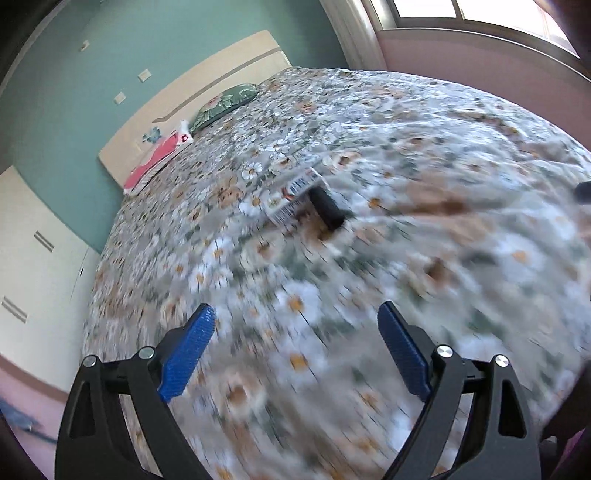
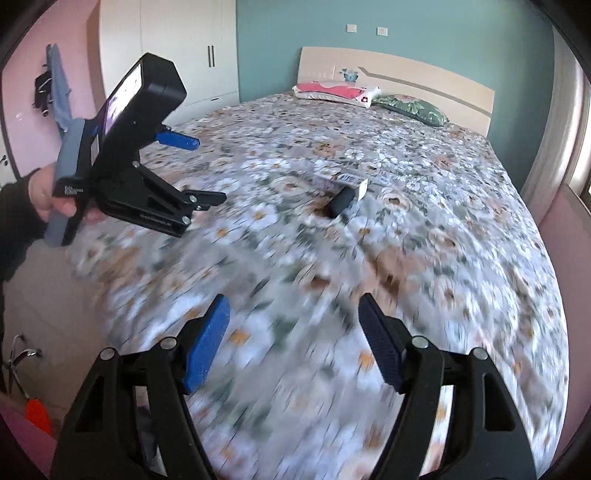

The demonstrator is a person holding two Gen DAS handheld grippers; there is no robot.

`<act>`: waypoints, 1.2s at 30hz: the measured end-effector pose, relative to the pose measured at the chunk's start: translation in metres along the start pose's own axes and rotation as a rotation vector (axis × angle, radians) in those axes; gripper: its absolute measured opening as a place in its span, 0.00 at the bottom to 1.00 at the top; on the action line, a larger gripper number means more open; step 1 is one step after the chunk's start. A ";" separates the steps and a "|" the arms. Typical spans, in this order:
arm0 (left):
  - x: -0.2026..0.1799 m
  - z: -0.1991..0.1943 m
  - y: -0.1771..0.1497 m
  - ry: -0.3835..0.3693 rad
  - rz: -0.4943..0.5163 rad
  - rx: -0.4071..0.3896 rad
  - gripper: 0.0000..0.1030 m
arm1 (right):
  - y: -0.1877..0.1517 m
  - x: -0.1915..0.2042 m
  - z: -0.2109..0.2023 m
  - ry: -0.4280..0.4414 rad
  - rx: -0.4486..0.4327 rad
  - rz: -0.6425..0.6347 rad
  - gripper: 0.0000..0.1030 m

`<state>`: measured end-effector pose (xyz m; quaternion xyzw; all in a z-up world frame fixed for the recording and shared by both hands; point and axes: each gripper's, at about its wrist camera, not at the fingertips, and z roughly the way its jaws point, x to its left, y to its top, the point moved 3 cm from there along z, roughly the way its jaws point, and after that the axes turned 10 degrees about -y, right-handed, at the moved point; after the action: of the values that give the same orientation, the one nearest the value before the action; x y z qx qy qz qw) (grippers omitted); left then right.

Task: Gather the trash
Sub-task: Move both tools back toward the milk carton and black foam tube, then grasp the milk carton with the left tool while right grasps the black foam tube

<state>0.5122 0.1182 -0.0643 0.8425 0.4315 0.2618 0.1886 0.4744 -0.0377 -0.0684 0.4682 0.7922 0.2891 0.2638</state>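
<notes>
A small white printed carton (image 1: pixel 293 197) lies on the floral bedspread (image 1: pixel 406 155), touching a short black cylinder (image 1: pixel 327 208). Both also show in the right wrist view: the carton (image 2: pixel 345 181) and the cylinder (image 2: pixel 340 201), near the bed's middle. My left gripper (image 1: pixel 297 334) is open and empty, hovering above the bedspread well short of them. It also appears in the right wrist view (image 2: pixel 199 168), held at the left over the bed's edge. My right gripper (image 2: pixel 293 325) is open and empty above the near part of the bed.
A pink pillow (image 2: pixel 332 90) and a green floral pillow (image 2: pixel 413 107) lie against the beige headboard (image 2: pixel 424 79). A white wardrobe (image 2: pixel 177 44) stands left of the bed. A window (image 1: pixel 480 14) is on the bed's far side. An orange object (image 2: pixel 37 413) sits on the floor.
</notes>
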 end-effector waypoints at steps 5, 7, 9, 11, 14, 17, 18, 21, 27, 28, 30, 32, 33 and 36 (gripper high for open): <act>0.034 0.031 0.031 -0.052 -0.016 0.067 0.89 | 0.042 -0.020 0.040 0.029 0.079 0.049 0.70; 0.043 0.036 0.044 -0.065 0.016 0.108 0.89 | 0.062 -0.028 0.044 0.039 0.126 0.081 0.70; 0.052 0.037 0.056 -0.096 0.029 0.132 0.89 | 0.082 -0.032 0.044 0.047 0.165 0.111 0.70; 0.062 0.037 0.069 -0.138 0.033 0.162 0.89 | 0.096 -0.035 0.041 0.039 0.187 0.127 0.70; 0.079 0.035 0.094 -0.182 0.078 0.170 0.89 | 0.125 -0.038 0.037 0.031 0.218 0.157 0.70; 0.094 0.034 0.112 -0.227 0.099 0.179 0.89 | 0.152 -0.035 0.036 0.027 0.245 0.192 0.70; 0.100 0.035 0.118 -0.248 0.097 0.182 0.89 | 0.164 -0.033 0.036 0.022 0.254 0.209 0.70; 0.114 0.040 0.135 -0.305 0.121 0.188 0.89 | 0.184 -0.031 0.041 0.013 0.272 0.246 0.70; 0.128 0.089 0.144 -0.360 0.167 0.230 0.89 | 0.198 -0.036 0.087 -0.068 0.301 0.338 0.70; 0.128 0.102 0.144 -0.368 0.171 0.236 0.89 | 0.194 -0.037 0.101 -0.066 0.314 0.363 0.70; 0.127 0.125 0.141 -0.390 0.184 0.247 0.89 | 0.183 -0.040 0.133 -0.077 0.349 0.401 0.70; 0.123 0.149 0.138 -0.399 0.211 0.251 0.89 | 0.169 -0.042 0.165 -0.111 0.396 0.415 0.70; 0.121 0.163 0.136 -0.400 0.226 0.257 0.89 | 0.164 -0.042 0.176 -0.118 0.409 0.423 0.70; 0.115 0.202 0.129 -0.415 0.265 0.268 0.89 | 0.146 -0.041 0.225 -0.102 0.450 0.460 0.70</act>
<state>0.7718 0.1228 -0.1215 0.9446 0.3003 0.0467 0.1239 0.7329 0.0302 -0.1152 0.6955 0.6953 0.1349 0.1209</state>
